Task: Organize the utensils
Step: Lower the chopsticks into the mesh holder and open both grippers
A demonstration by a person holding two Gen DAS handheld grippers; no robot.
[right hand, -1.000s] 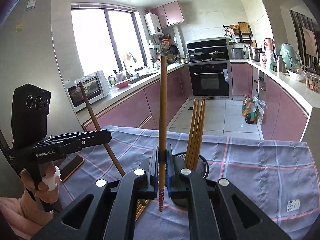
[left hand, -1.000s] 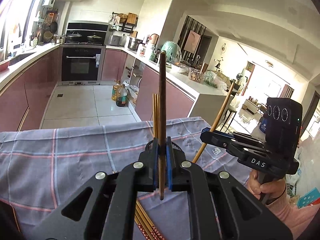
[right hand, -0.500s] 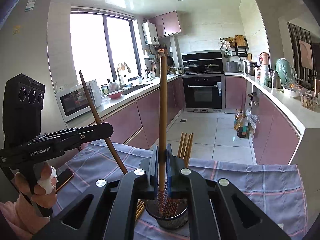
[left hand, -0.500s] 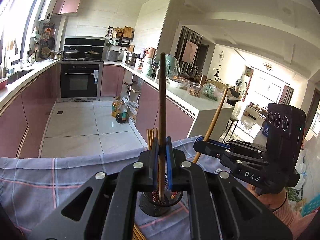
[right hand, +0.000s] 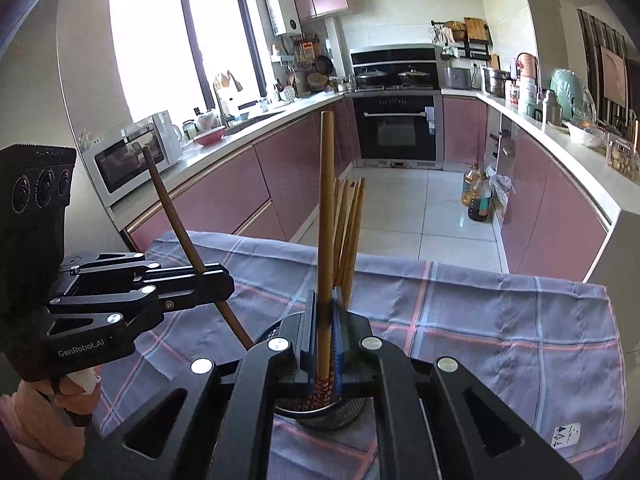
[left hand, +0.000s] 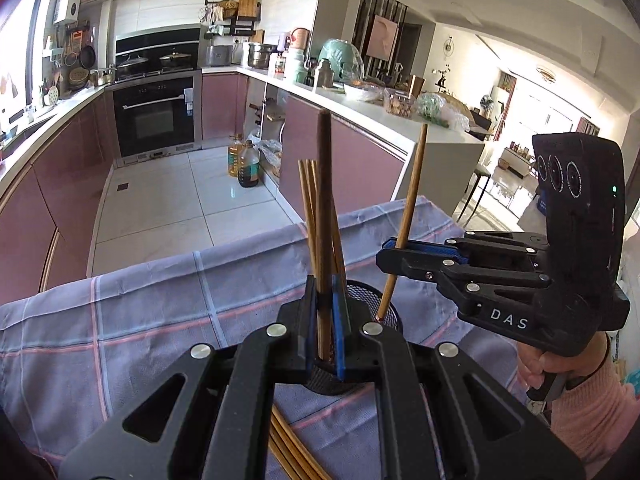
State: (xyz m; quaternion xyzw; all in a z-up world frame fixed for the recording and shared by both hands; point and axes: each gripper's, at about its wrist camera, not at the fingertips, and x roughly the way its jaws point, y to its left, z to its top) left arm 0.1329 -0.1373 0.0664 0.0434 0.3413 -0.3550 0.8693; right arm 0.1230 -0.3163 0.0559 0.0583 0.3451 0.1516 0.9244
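1. Left gripper (left hand: 325, 334) is clamped on a dark chopstick (left hand: 323, 216), upright over the mesh cup (left hand: 362, 300) mid-table.
2. Right gripper (right hand: 325, 344) pinches a lighter chopstick (right hand: 326, 216), its tip inside the cup.
3. Judged step: dropping chopsticks in; next, lower and release.

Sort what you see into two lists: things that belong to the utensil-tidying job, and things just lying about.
Job:
left gripper and its dark chopstick
right gripper and its light chopstick
mesh holder
loose chopsticks

Lying about:
oil bottles
microwave
checked cloth
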